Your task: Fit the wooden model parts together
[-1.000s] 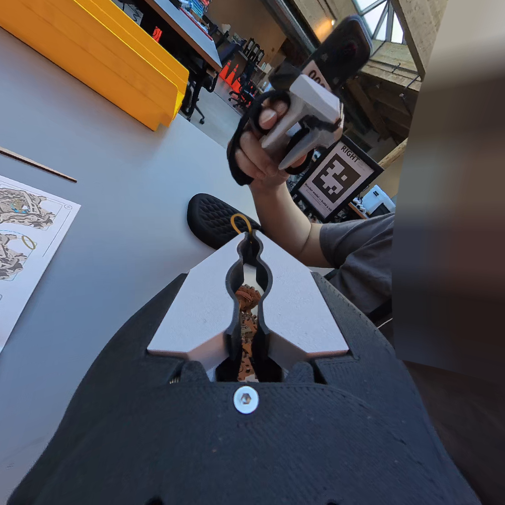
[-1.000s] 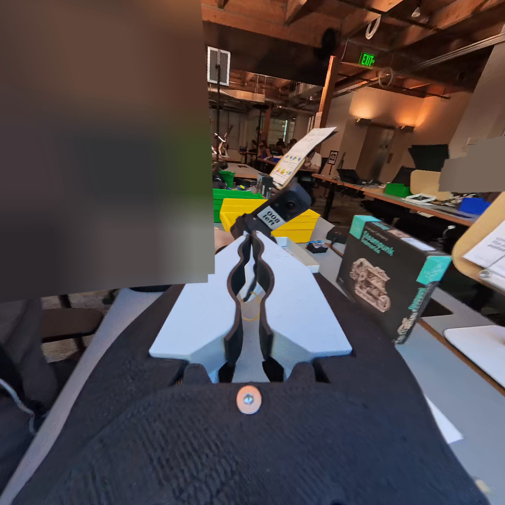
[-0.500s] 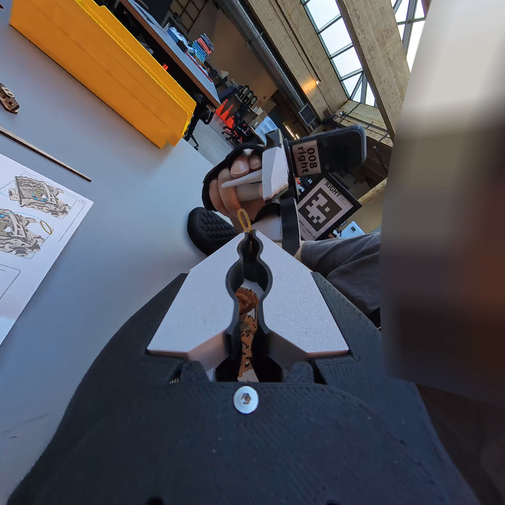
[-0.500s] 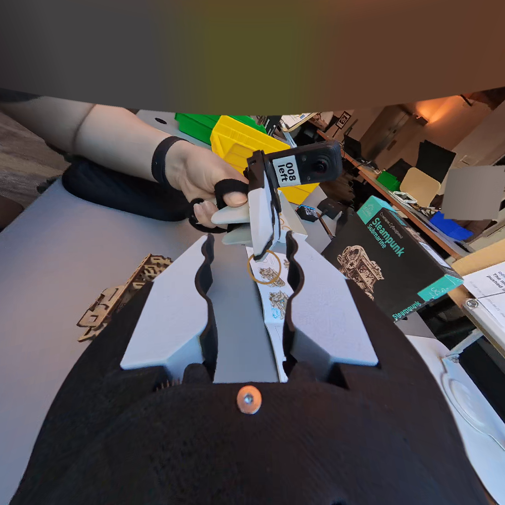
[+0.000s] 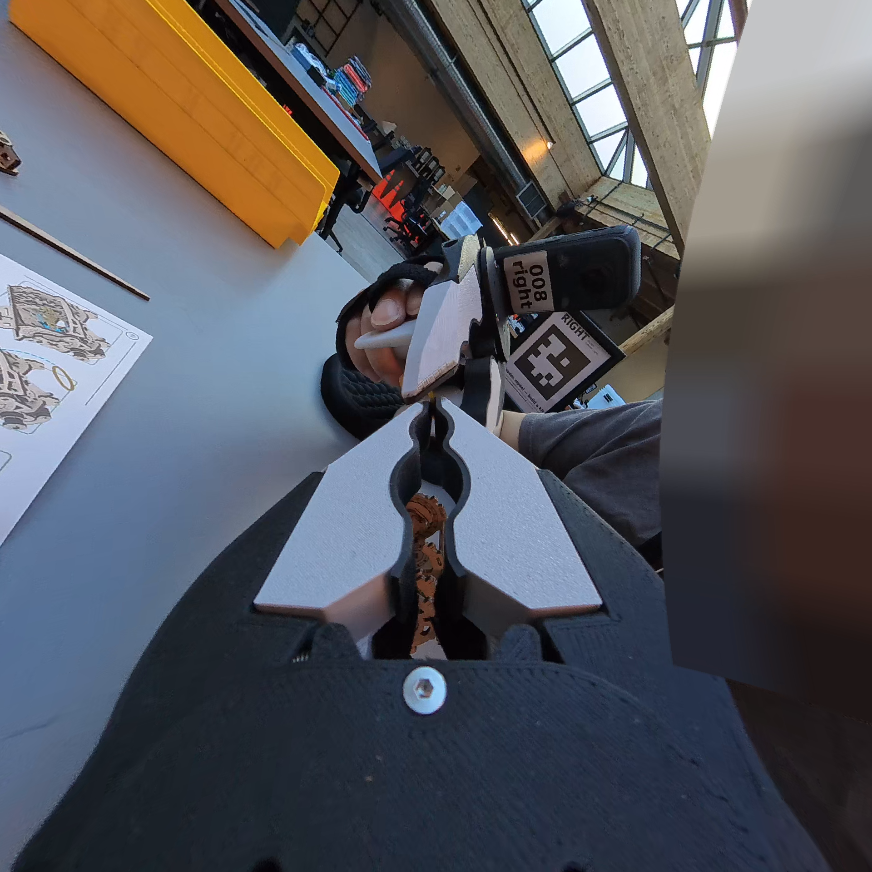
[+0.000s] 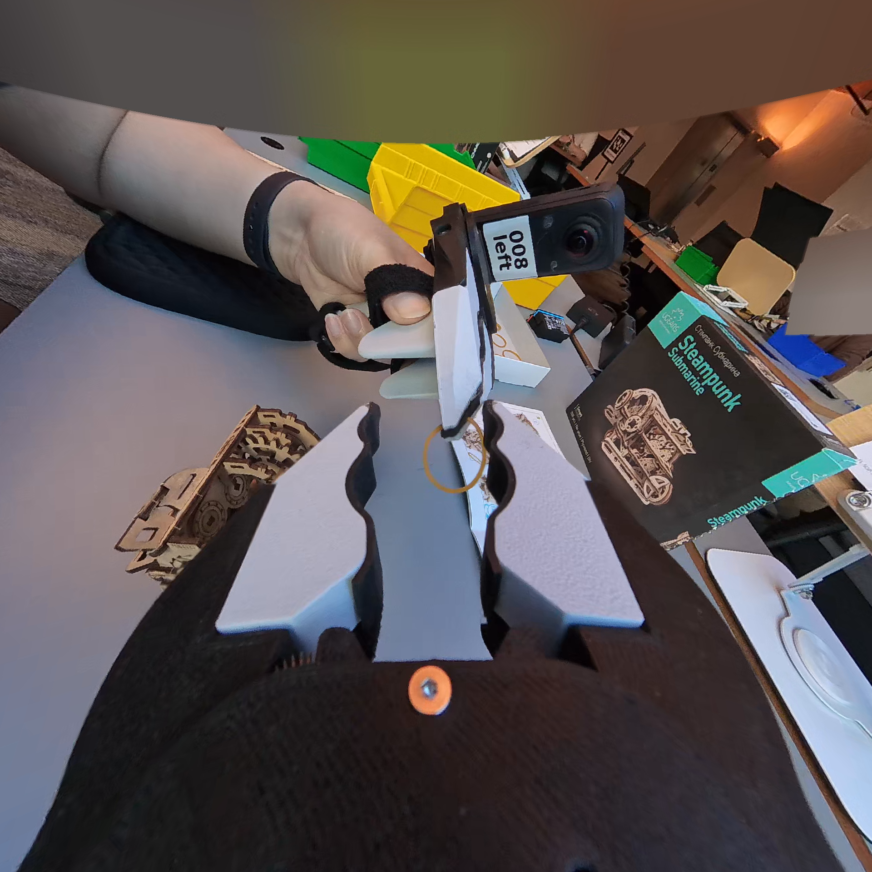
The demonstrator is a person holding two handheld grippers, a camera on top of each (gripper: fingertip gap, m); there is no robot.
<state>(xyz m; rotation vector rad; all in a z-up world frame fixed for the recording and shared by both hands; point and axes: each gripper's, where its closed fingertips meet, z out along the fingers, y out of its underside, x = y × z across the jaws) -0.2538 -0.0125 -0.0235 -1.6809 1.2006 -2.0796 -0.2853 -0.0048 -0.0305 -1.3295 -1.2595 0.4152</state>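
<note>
Rubber band [image 6: 454,456], a thin tan loop, hung from the tips of the left gripper [image 6: 455,427], whose jaws were pinched shut on it, probably to carry it to the model. Right gripper [image 6: 429,472] faced it with jaws spread wide and nothing between them, seemingly ready to take the loop. The wooden model [image 6: 212,490] lay on the tabletop [image 6: 94,387] to its left, beside the kit box [image 6: 698,424].

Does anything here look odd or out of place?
Only the thin yellow ring: it dangles from the very tip of the shut left hand-held gripper, barely pinched. The wooden model looks intact.
</note>
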